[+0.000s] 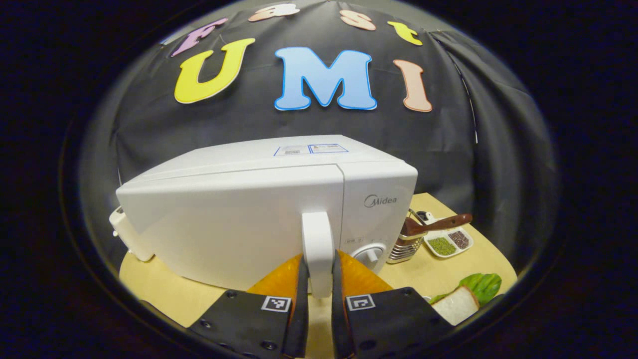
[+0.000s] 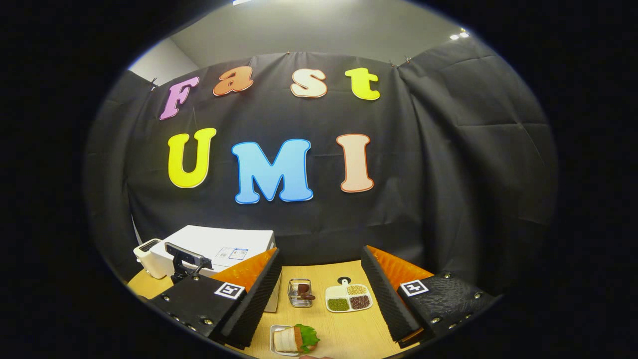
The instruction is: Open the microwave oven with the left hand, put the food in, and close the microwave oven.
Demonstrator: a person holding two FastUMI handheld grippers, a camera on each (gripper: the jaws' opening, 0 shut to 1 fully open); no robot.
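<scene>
A white microwave oven [image 1: 249, 214] stands on the wooden table, its door closed. My left gripper [image 1: 318, 284] is shut on the door's upright white handle [image 1: 317, 244], one finger on each side. A sandwich with lettuce [image 1: 466, 296] lies on a small tray at the lower right of the left gripper view. In the right gripper view my right gripper [image 2: 321, 294] hangs open above the table with nothing between its fingers, and the sandwich [image 2: 294, 339] lies on its tray just below and ahead of it. The microwave [image 2: 214, 252] sits to the left there.
A metal wire holder [image 2: 300, 292] with a brown utensil and a white divided dish of grains [image 2: 349, 298] stand behind the sandwich. A small white appliance [image 2: 147, 257] sits left of the microwave. The table's rounded edge [image 1: 498, 259] runs close at the right.
</scene>
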